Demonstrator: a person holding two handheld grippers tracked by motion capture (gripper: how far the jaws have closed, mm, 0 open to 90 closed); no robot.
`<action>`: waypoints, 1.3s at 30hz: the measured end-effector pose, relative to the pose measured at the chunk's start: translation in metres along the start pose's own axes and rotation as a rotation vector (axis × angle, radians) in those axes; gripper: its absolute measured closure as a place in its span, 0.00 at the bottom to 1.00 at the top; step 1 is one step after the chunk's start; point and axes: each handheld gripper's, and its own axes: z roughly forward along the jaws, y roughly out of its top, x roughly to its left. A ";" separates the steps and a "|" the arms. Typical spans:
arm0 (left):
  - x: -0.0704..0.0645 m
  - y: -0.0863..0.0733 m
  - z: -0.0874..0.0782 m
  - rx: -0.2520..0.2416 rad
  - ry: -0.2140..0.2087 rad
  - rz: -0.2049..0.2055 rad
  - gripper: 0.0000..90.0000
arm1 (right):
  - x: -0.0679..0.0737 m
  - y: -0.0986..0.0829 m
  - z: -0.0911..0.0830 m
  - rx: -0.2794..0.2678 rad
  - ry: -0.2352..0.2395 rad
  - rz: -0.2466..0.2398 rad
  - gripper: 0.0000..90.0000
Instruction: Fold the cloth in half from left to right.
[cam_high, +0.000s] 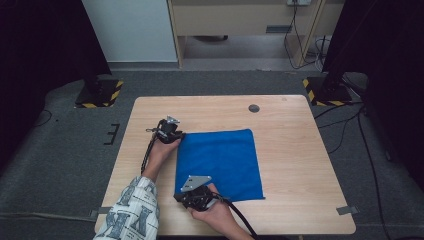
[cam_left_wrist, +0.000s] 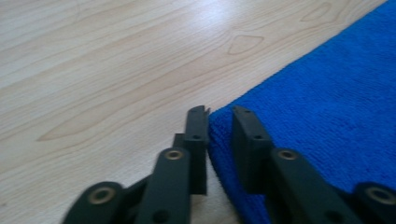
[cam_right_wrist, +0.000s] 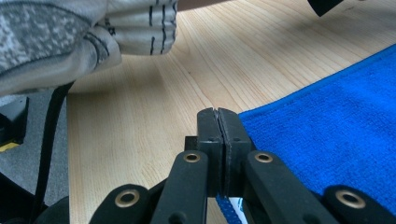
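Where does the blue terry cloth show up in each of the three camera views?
High view: the blue terry cloth lies flat at the middle of the light wooden table, between the two grippers.
Left gripper view: it fills the right side, one corner between the parted jaws.
Right gripper view: it spreads across the right side, its near corner pinched in the shut jaws.
Shared landmark: the table's wood grain beside the cloth's edge.

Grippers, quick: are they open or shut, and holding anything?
Left gripper: open, its fingers either side of the blue cloth's corner, not pinching yet.
Right gripper: shut, clamped on the blue cloth's near corner.
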 end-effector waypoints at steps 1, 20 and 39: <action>0.000 0.001 0.000 0.005 -0.016 -0.004 0.95 | 0.001 0.000 0.000 -0.001 0.001 -0.002 0.99; -0.011 0.030 -0.027 -0.084 -0.032 0.019 0.98 | 0.010 0.010 -0.011 -0.047 -0.053 0.002 0.99; -0.001 0.036 -0.043 -0.092 -0.034 -0.011 0.98 | 0.019 0.024 -0.023 -0.087 -0.084 -0.011 1.00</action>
